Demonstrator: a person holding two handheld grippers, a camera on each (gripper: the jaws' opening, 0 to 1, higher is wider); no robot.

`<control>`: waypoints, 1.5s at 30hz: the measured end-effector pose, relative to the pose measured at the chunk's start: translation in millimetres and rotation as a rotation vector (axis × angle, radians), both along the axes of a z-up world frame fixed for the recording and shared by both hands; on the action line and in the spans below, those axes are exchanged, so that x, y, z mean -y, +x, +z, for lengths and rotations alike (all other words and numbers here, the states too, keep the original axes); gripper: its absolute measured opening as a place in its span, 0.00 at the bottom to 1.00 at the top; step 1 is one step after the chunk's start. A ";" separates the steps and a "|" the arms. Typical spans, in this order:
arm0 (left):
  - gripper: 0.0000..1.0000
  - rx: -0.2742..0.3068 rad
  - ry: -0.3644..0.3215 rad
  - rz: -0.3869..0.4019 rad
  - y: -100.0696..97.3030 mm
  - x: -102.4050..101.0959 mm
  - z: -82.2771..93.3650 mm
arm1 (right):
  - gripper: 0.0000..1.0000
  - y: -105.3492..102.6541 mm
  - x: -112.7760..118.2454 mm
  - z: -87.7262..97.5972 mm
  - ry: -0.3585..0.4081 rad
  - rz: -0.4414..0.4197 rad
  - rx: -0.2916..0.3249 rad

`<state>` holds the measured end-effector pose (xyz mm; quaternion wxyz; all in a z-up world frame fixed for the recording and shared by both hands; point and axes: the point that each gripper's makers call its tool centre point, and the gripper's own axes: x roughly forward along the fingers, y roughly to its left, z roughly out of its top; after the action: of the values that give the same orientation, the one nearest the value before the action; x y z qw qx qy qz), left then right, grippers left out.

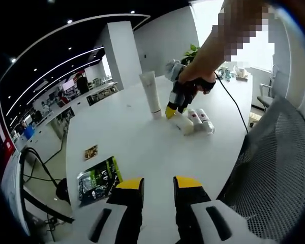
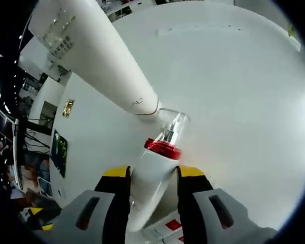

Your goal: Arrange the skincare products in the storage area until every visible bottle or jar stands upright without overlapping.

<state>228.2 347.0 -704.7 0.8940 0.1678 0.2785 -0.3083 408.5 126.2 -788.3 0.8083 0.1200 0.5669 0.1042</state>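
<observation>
Your right gripper (image 2: 152, 175) is closed on the body of a white pump bottle (image 2: 153, 175) — red collar and clear cap point away from you along the jaws, cap tip touching or just short of the base of the tall white tube (image 2: 99, 56); can't tell which. From the left gripper view, the tube (image 1: 151, 93) stands upright on the white table (image 1: 142, 142), with two more bottles (image 1: 201, 120) lying flat just beside your right gripper (image 1: 171, 113). Bottle's long axis runs with the jaws, so standing it up is a wrist rotation, clear of the tube. Left gripper (image 1: 158, 185) holds nothing, jaws slightly apart, well back — the right is nearer.
</observation>
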 end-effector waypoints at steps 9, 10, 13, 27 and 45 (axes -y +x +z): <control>0.24 -0.011 0.005 0.003 0.1 -1.0 -2.7 | 0.36 9.7 4.0 -4.5 -0.015 -0.023 -0.004; 0.24 -0.013 0.005 0.002 0.0 -0.8 -3.0 | 0.36 10.8 3.9 -4.8 -0.017 -0.028 -0.004; 0.23 -0.016 0.007 0.001 -0.3 -0.7 -3.9 | 0.34 13.7 1.8 -6.7 -0.018 -0.009 0.001; 0.23 -0.019 0.011 -0.002 -0.8 -0.6 -5.3 | 0.23 12.4 13.0 1.0 0.065 -0.124 0.073; 0.24 -0.008 -0.031 -0.027 -2.9 7.0 2.2 | 0.23 1.8 12.7 29.9 0.222 -0.135 0.295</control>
<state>225.3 339.9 -702.6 0.8912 0.1565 0.2748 -0.3252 410.3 113.4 -758.3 0.8696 0.2297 0.4180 0.1280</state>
